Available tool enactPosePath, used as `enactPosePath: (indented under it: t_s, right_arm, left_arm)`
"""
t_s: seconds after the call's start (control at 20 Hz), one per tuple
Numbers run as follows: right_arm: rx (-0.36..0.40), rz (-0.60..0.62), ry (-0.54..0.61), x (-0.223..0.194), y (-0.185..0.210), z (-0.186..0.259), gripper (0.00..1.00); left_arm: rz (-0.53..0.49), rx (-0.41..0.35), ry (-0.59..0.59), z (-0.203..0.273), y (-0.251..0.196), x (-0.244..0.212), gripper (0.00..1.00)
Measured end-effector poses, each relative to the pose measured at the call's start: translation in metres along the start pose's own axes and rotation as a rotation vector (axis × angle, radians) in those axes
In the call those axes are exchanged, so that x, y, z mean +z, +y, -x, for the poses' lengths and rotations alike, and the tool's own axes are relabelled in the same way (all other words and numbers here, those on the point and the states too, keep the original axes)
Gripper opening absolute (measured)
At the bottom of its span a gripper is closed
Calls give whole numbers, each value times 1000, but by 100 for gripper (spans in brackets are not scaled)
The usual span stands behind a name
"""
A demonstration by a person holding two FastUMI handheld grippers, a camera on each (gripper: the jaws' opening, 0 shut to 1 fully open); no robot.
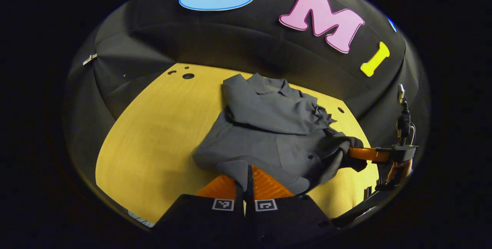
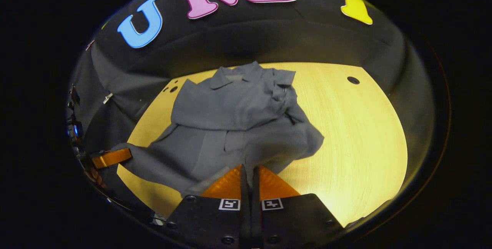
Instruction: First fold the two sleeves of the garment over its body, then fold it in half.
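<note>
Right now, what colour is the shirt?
Plain grey, no pattern; the shirt shows best in the right gripper view.

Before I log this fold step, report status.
Left gripper and right gripper: fingers pinched on gray shirt hem. Sleeves folded over body. Wooden table: nothing in the way.

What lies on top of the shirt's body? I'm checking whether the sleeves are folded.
A folded sleeve lies across the grey shirt. The chest beneath it is covered.
</note>
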State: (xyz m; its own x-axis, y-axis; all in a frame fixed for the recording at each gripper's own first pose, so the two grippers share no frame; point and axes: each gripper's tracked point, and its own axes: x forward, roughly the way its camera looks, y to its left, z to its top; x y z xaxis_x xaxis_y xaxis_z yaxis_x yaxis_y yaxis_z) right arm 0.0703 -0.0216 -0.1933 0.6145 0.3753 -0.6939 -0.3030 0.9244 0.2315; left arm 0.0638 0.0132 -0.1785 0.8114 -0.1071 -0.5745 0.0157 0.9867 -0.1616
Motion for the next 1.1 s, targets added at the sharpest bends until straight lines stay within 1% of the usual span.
enactPosePath:
  t_s: [0.35, 0.45, 0.55, 0.75, 0.8, 0.9, 0.95, 1.1]
  right_arm:
    - [-8, -6, -83, 52, -15, -16, 5]
    - [-8, -23, -112, 70, -19, -22, 5]
    - [-18, -29, -141, 91, -26, -30, 5]
    - [-18, -21, -217, 139, -29, -50, 5]
    - [-16, -22, -235, 150, -29, -55, 5]
    - [-21, -21, -264, 170, -32, -67, 5]
    - [-27, -21, -274, 179, -35, -74, 5]
    - [-27, -40, -312, 204, -40, -95, 5]
  left_arm:
    - [-55, -12, -74, -17, -5, 65, 6]
    - [-46, -27, -102, -25, -12, 88, 6]
    - [-15, -54, -130, -35, -22, 112, 5]
    - [-28, -70, -164, -65, -30, 158, 6]
    - [-21, -81, -173, -74, -33, 170, 6]
    - [32, -113, -186, -91, -38, 190, 5]
    - [42, -112, -195, -100, -37, 200, 5]
    - [19, -93, -220, -134, -28, 228, 5]
